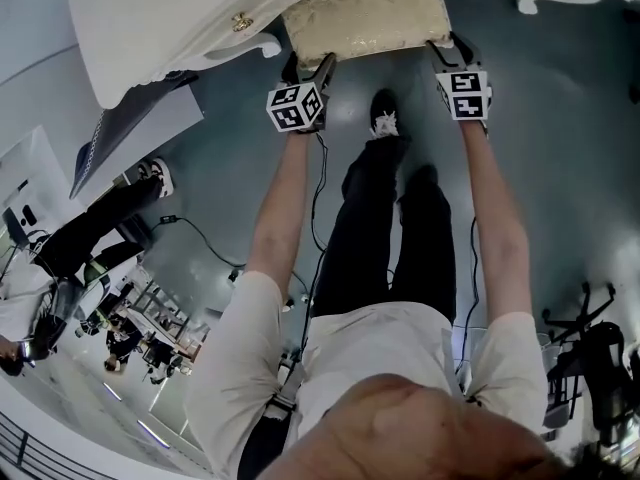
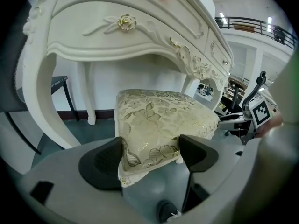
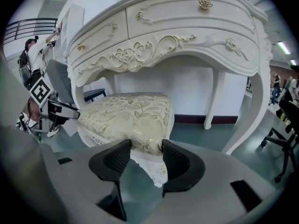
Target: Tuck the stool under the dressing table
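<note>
Firmly, left tool (image 2: pixel 150 155) and right tool (image 3: pixel 142 157) grip stool (image 1: pixel 365 13) — partly under table (image 1: pixel 170 18).

At the top centre of the frame a cream floral-upholstered stool (image 1: pixel 365 13) sits with its far part under the white carved desk (image 1: pixel 170 18), whose gold knob shows at upper left. The left gripper (image 1: pixel 312 68) meets the stool's near left corner and the right gripper (image 1: pixel 450 50) its near right corner, each topped by a black-and-white marker cube. Two bare arms reach up to them over black trousers and a black shoe (image 1: pixel 384 111) on the grey-green floor (image 1: pixel 560 148). Bystanders stand at lower left.
</note>
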Demonstrator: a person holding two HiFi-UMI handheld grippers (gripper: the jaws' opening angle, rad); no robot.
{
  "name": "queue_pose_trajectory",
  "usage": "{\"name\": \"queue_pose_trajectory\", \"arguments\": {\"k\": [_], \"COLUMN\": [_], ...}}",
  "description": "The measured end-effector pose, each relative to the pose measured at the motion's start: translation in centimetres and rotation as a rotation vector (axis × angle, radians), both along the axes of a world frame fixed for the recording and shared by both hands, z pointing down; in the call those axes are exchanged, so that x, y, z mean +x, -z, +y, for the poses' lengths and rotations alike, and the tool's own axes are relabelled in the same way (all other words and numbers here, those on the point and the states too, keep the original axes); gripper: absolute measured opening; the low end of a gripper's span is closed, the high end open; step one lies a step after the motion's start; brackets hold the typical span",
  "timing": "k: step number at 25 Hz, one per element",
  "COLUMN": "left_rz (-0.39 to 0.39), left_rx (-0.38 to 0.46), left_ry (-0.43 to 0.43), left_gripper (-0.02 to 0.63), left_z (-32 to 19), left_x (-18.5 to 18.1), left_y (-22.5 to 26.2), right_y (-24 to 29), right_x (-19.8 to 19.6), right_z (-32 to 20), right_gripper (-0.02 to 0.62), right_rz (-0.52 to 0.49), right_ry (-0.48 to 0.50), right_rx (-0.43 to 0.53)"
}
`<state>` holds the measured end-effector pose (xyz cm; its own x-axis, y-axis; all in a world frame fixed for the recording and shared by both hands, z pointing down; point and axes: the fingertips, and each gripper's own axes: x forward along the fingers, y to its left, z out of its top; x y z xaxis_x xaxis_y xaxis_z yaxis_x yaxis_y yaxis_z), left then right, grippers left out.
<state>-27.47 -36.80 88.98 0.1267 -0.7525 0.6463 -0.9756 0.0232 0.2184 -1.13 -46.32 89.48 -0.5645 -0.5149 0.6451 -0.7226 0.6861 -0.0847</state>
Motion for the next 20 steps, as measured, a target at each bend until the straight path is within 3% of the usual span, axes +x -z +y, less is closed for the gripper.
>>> {"name": "queue_pose_trajectory", "arguments": {"k": [20], "left_rz": [-0.039], "left_rx": [0.270], "left_ry": [0.065], "left_gripper": [0.390], "left_z": [-12.1], "left_x": [-5.7], "left_y": [-0.6], "right_y": [-1.0], "right_x": [-5.4], "right_z": [-12.7], "right_gripper": [0.242], "right_rz": [-0.050], "right_ry": [-0.054], "right_rx": [0.136]}}
